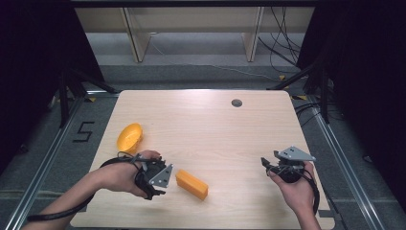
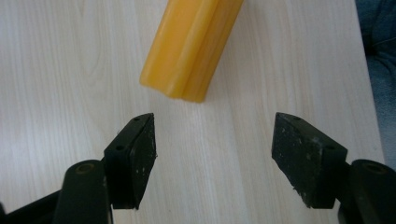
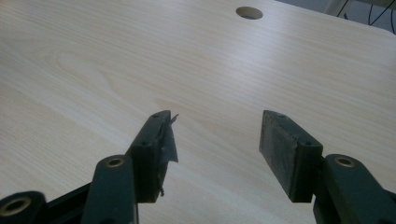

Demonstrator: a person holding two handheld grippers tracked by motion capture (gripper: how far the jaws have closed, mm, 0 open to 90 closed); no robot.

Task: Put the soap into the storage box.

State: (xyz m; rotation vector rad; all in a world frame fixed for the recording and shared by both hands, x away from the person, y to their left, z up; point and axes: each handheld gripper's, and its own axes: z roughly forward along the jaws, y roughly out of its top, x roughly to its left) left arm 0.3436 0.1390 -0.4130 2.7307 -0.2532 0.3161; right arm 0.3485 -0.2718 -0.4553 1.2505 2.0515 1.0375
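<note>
Farthest left, behind your left claw [image 1: 155, 179] and off to its outer side, sits the yellow bowl [image 1: 129, 137], tipped on its side near the table's [image 1: 215, 129] left edge. It is well apart from the claw and plays no part in the reach you have set up, so I judge it as the likely place for later rather than the thing you want now.

Your left claw is lying low and turned toward the middle of the table, its jaws standing wide apart with nothing between them. Just ahead of its fingertips lies the orange block [image 2: 191, 44], long side running away from the claw, its near end close to the gap but not yet inside it. In the left gripper view the block sits slightly toward the left pad, so the wide spread looks chosen to leave room on both flanks; you would need to slide forward and a touch that way before squeezing across its narrow width.

To the right, well apart from the block, your right claw [image 1: 272, 165] is held up off the wood in your hand, jaws also spread with bare tabletop beyond them and the round cable hole [image 3: 249, 12] far ahead. It looks parked there to stay clear of the left claw's approach
</note>
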